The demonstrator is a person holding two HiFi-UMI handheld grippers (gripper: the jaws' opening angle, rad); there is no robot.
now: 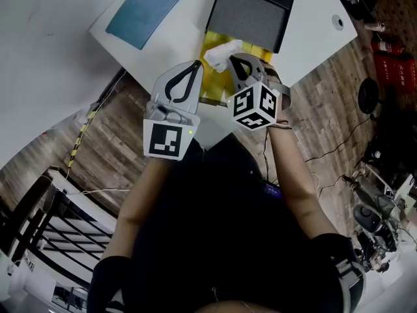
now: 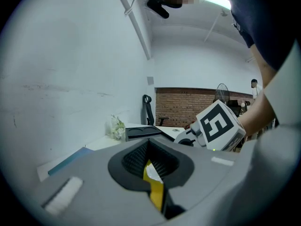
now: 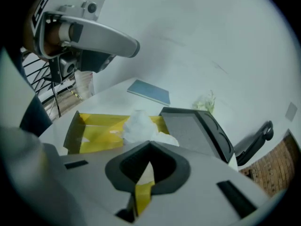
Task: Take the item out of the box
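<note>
An open yellow box [image 1: 212,91] [image 3: 96,134] lies on the white table [image 1: 52,25]. A crumpled white item [image 1: 220,53] [image 3: 140,125] sits at its far end, rising above the walls. My right gripper [image 1: 232,59] [image 3: 150,144] is shut, its tips meeting at the near edge of that white item and pinching it. My left gripper [image 1: 197,64] [image 2: 148,141] hangs just left of it over the box's left wall, jaws shut with nothing seen between the tips. The box's floor is mostly hidden under both grippers in the head view.
A dark grey case with a black rim [image 1: 251,12] [image 3: 195,131] stands right behind the box. A blue sheet [image 1: 143,10] [image 3: 149,92] lies at the back left. The table's front corner ends just under the grippers, above wooden floor [image 1: 98,149].
</note>
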